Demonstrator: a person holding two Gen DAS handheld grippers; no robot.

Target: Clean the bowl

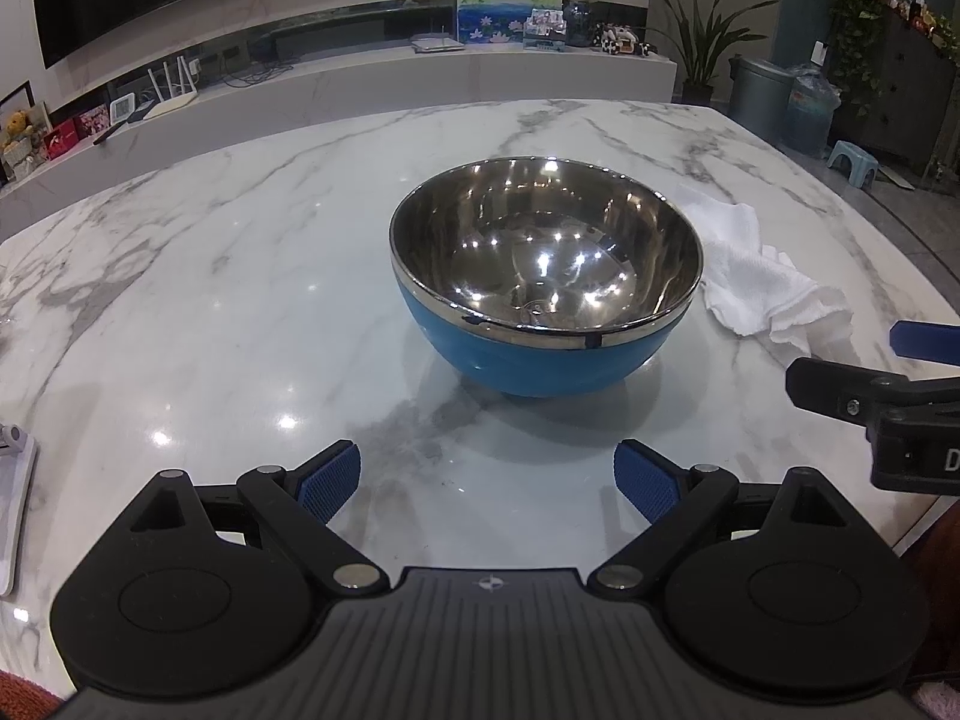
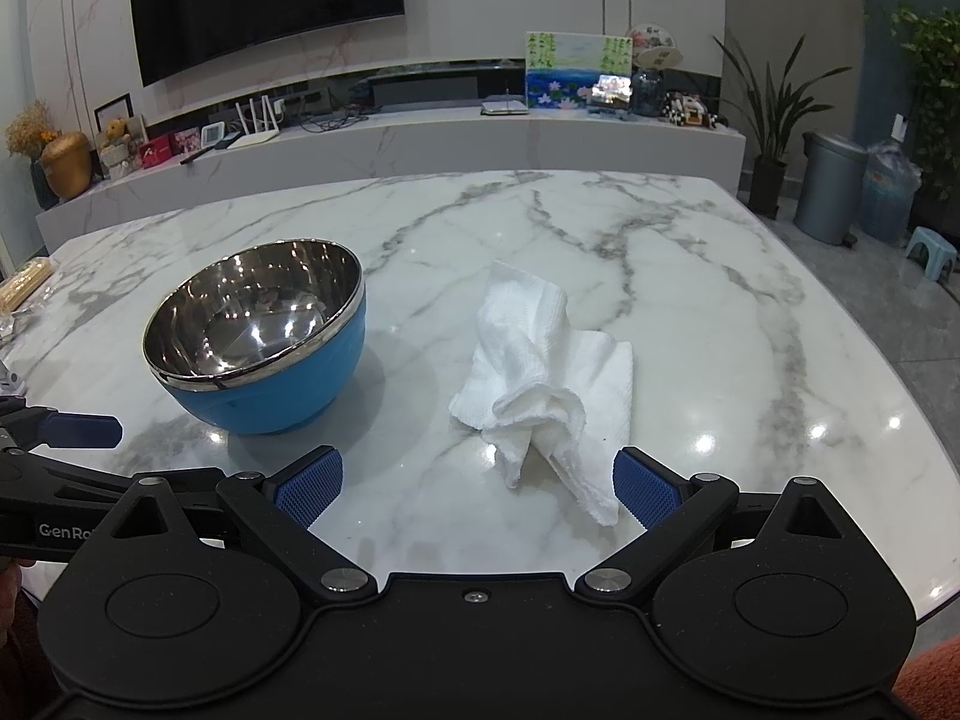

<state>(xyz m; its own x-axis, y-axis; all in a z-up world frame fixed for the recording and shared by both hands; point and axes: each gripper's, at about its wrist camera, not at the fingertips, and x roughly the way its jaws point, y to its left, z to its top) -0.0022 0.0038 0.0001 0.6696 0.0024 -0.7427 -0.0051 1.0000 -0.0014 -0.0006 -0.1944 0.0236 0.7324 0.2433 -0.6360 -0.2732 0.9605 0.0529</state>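
"GenRo", cut off, in white on my left gripper [image 2: 84,429] arm, a lone "D" on my right gripper [image 1: 900,360]

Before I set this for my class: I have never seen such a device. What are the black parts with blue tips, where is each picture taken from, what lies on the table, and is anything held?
The black parts are two hand-held grippers, each with two blue-padded fingers and a camera looking along them. One picture is from the left gripper, the other from the right gripper. Both are open and hold nothing. On the marble table stands a bowl, blue outside and shiny steel inside, upright. Beside it lies a crumpled white cloth, directly ahead of the right gripper; whether it touches the bowl is unclear. The bowl faces the left gripper.
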